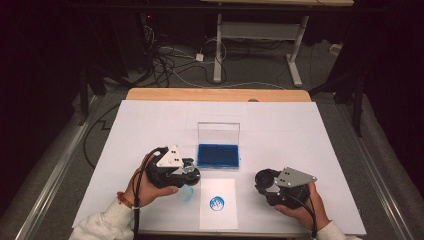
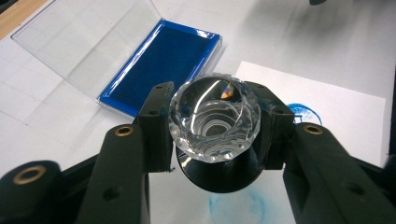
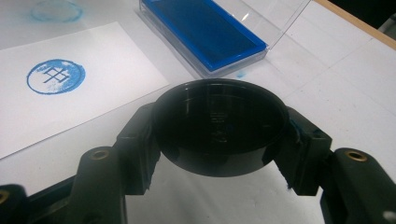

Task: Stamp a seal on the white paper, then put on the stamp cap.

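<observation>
My left gripper (image 2: 214, 122) is shut on a stamp (image 2: 215, 119) with a clear faceted crystal handle and a round black base, held just above the table left of the paper. In the high view that left gripper (image 1: 189, 172) sits beside the paper's upper left corner. A white sheet of paper (image 1: 218, 215) carries a round blue stamped mark (image 1: 217, 203). My right gripper (image 3: 219, 140) is shut on a round black cap (image 3: 218, 125), held open side up. In the high view the right gripper (image 1: 264, 181) is to the right of the paper.
A blue ink pad (image 1: 218, 155) lies in a clear case with its lid (image 1: 218, 133) standing open, behind the paper. A faint blue ring smudge (image 1: 186, 194) marks the white table cover (image 1: 300, 130) left of the paper. The wooden table edge (image 1: 215, 94) runs along the far side.
</observation>
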Available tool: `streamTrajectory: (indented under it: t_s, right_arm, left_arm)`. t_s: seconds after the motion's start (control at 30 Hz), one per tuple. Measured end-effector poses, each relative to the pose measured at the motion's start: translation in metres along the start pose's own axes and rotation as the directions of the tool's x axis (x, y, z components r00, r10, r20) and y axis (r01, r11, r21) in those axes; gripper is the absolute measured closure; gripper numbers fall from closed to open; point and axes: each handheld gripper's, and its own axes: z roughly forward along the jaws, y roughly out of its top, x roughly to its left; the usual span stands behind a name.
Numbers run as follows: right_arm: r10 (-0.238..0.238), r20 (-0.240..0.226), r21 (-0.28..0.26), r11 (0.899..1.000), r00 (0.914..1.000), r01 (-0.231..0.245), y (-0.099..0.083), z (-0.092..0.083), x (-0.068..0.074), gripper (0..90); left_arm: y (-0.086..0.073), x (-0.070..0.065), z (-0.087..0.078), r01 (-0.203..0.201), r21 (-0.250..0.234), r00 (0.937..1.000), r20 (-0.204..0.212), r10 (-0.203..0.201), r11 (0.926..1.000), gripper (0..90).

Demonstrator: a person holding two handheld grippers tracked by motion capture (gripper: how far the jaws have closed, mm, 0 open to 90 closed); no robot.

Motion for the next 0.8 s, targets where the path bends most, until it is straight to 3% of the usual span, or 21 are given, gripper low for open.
streamTrajectory:
  t_s: [0.33, 0.57, 0.8]
  right_arm:
    - [-0.011, -0.025, 0.003, 1.000, 0.9996, 0.011, 0.005, 0.008, 0.004, 38.6]
    - [-0.021, -0.065, -0.015, 1.000, 0.9976, 0.020, 0.020, 0.020, 0.009, 38.6]
    - [-0.046, -0.095, -0.029, 0.999, 0.9944, 0.043, 0.035, 0.036, 0.018, 38.6]
  left_arm:
    - [0.003, 0.000, -0.004, 0.004, -0.023, 0.9999, 0.010, -0.003, 0.9997, 54.5]
    - [0.008, -0.001, -0.007, 0.002, -0.041, 0.9999, 0.010, -0.002, 0.9991, 54.5]
    - [0.019, 0.001, -0.010, 0.006, -0.089, 0.9996, 0.029, -0.003, 0.9960, 54.6]
